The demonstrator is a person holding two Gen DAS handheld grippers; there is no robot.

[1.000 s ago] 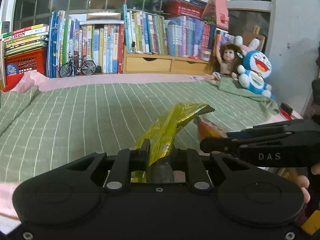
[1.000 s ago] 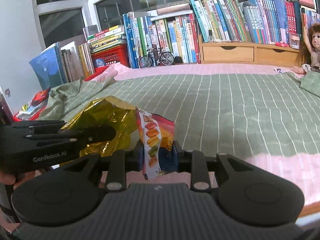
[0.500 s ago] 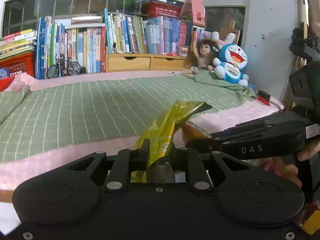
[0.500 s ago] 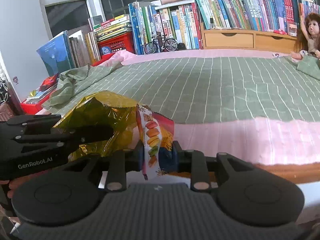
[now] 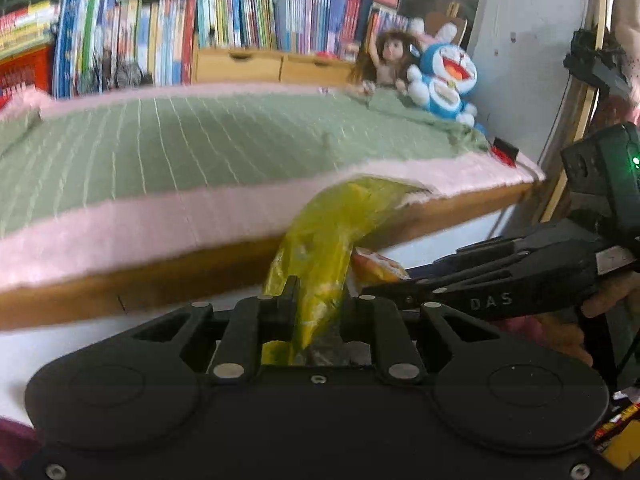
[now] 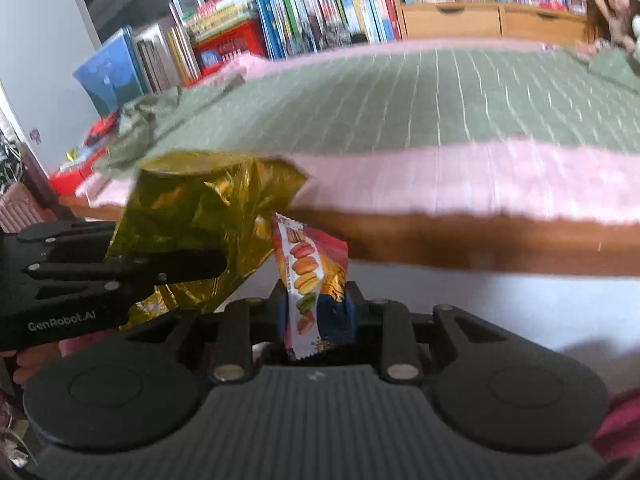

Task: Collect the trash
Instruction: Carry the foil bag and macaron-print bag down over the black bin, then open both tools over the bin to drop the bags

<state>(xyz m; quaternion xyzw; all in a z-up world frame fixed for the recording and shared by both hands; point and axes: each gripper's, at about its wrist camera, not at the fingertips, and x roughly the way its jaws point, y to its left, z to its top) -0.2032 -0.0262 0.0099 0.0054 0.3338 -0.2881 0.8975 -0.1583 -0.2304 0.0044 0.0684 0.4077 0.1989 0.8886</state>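
My left gripper (image 5: 316,300) is shut on a crumpled yellow-gold foil wrapper (image 5: 324,240) that sticks up and curls to the right. My right gripper (image 6: 316,296) is shut on a snack packet printed with macarons (image 6: 308,280), held upright. In the right wrist view the left gripper (image 6: 208,262) comes in from the left with the gold wrapper (image 6: 200,216) bunched above it. In the left wrist view the right gripper (image 5: 372,290) reaches in from the right with the orange packet (image 5: 376,266) at its tip. Both grippers hang side by side in front of the bed's wooden edge (image 5: 160,272).
A bed with a green striped cover (image 5: 200,148) and pink sheet fills the view ahead. Books line the shelf (image 5: 200,28) behind it. A doll (image 5: 386,60) and a blue plush toy (image 5: 444,80) sit at the bed's far right. A crumpled green blanket (image 6: 148,120) lies at the bed's left.
Both grippers have drawn back from over the bed and sunk below its edge, still holding their wrappers. The wooden bed frame now shows in both views.
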